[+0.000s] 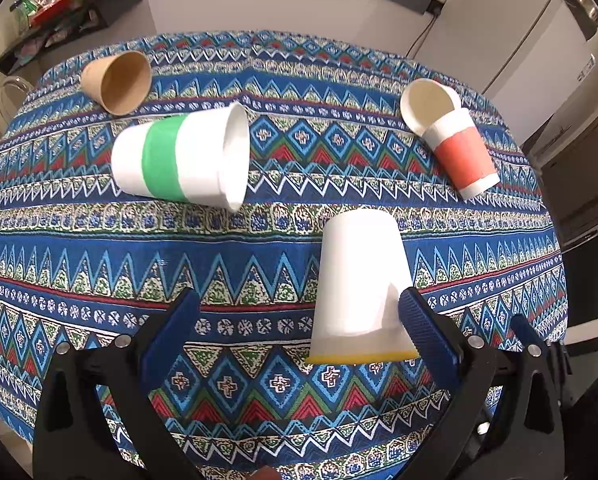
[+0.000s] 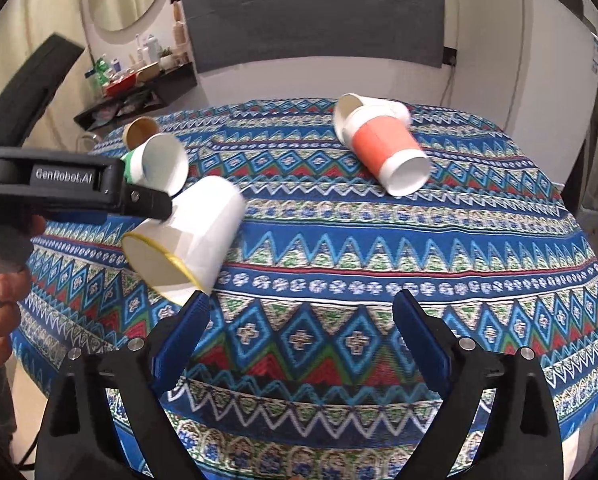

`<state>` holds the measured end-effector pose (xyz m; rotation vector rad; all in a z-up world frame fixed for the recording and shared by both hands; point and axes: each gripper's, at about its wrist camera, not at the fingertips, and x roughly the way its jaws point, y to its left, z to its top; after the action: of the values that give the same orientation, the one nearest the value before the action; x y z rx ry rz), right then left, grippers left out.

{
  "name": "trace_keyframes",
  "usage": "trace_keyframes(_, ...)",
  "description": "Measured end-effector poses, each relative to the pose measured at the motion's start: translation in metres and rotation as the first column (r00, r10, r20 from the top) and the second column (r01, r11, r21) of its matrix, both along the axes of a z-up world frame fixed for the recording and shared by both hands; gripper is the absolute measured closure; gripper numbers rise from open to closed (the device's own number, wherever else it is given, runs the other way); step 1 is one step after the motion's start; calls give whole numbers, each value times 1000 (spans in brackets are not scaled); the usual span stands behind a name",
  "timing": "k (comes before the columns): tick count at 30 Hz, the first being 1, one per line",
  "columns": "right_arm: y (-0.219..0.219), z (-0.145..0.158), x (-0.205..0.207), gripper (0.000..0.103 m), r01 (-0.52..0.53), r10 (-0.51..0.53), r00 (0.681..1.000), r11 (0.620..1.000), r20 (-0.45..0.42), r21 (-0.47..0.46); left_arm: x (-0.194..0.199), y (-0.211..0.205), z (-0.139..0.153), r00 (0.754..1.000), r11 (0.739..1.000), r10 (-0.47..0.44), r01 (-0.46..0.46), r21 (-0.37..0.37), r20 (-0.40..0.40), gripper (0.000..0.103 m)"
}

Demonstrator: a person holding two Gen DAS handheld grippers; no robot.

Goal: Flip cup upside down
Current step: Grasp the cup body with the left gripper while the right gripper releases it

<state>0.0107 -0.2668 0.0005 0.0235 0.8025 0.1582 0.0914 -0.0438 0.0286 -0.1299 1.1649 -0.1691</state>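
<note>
**Yellow-rimmed cup tilted at your left claw**

Your white cup with the yellow rim (image 1: pixel 361 284) sits mouth-down and tilted, touching one finger of your spread left claw (image 1: pixel 299 312), near the table's (image 1: pixel 259 412) front edge. Your right claw (image 2: pixel 301 312) gapes, holding nothing. Green-banded (image 1: pixel 179 158), red-sleeved (image 1: pixel 457 148) and brown (image 1: pixel 119 82) cups lie farther back.

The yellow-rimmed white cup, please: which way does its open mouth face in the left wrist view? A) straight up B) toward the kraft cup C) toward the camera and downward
C: the yellow-rimmed white cup shows its yellow rim nearest the camera, closed base farthest, inside the left claw.
</note>
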Motion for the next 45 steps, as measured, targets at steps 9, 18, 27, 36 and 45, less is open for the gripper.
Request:
trace_keyframes(9, -38, -20, 15, 14, 110, -108, 991, 993, -75, 33, 11, -22, -9, 997, 999, -30, 29, -15, -78, 6)
trace_keyframes(18, -48, -33, 23, 14, 107, -97, 987, 992, -129, 71, 8, -37, -21, 995, 999, -48, 48, -2, -84, 6)
trace_keyframes(27, -35, -38, 25, 14, 72, -66, 989, 997, -130, 41, 3, -35, -26, 994, 997, -80, 79, -10, -81, 33)
trace_keyframes(36, -25, -39, 21, 14, 55, -52, 991, 998, -124, 20, -15, -22, -13, 997, 998, -70, 70, 5, 17, 35)
trace_keyframes(45, -13, -36, 18, 14, 22, -23, 994, 1000, -108, -7, -32, -15, -3, 972, 997, -60, 45, 70, 228, 35)
